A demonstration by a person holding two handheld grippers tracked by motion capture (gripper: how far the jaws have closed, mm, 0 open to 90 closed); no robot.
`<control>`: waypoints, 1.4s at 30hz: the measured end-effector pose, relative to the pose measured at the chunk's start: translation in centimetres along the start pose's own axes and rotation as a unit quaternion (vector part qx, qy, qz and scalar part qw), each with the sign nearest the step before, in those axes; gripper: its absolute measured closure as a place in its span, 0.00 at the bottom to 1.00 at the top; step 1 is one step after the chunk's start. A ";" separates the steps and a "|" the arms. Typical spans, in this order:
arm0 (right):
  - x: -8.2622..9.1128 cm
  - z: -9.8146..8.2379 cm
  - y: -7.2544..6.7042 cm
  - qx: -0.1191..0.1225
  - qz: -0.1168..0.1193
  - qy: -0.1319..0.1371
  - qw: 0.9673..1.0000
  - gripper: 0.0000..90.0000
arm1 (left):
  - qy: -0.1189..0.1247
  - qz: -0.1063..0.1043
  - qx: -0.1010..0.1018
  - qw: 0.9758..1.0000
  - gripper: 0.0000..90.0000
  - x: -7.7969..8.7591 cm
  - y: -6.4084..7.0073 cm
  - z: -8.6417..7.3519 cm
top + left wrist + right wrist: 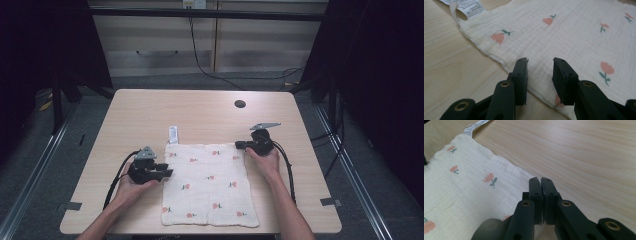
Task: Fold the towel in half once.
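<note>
So there's a cream muslin cloth with little pink tulip prints lying flat on the pale wood-grain table, nearer the person's edge, with its white care label sticking out past the far left corner.

The right gripper sits at the cloth's far right corner. In the right gripper view its jaws are pressed together with a sliver of the cloth's edge pinched between them, so it's clamped on the fabric. The left gripper is at the cloth's left edge, about midway. Its jaws are partly apart, straddling the hem, and not gripping anything yet.

What could go wrong, I'd say: the right side's bite looks really thin, just the hem, so it could slip out if that hand lifts quickly. And if the left closes where it is, it may only scrape the table and miss the edge.

View-wise, the high view gives the whole layout and both hands. The gripper views are where you can actually tell the gap from the pinch. The left gripper view also makes the print on the label visible.
</note>
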State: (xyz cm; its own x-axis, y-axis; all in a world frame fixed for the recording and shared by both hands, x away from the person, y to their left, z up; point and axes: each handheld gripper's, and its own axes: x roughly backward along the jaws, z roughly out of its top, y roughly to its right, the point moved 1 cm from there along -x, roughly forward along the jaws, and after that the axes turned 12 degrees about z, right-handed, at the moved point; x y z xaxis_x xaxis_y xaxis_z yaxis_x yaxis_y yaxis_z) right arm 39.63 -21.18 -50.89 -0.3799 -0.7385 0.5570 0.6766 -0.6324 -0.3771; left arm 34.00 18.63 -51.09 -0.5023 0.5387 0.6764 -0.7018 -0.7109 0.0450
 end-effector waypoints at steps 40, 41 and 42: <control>1.6 -0.5 -0.5 0.013 0.012 0.022 1.000 0.97 | 0.015 0.040 0.079 0.996 0.77 -5.3 -5.9 5.0; 1.5 -0.6 -0.5 0.013 0.013 0.025 1.000 0.97 | 0.016 0.046 0.078 0.996 0.76 -5.4 -5.8 5.1; 1.4 -0.6 -0.5 0.012 0.013 0.025 1.000 0.97 | 0.015 0.041 0.080 0.996 0.76 -5.5 -5.7 5.1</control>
State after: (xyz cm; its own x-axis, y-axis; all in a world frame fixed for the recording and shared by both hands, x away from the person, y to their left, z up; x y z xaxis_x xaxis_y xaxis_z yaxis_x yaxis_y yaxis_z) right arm 38.39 -22.06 -50.39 -0.3927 -0.7662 0.5087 0.7014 -0.6073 -0.3732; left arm 43.39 17.40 -51.34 -0.5715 0.4879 0.6598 -0.5692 -0.8148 0.1096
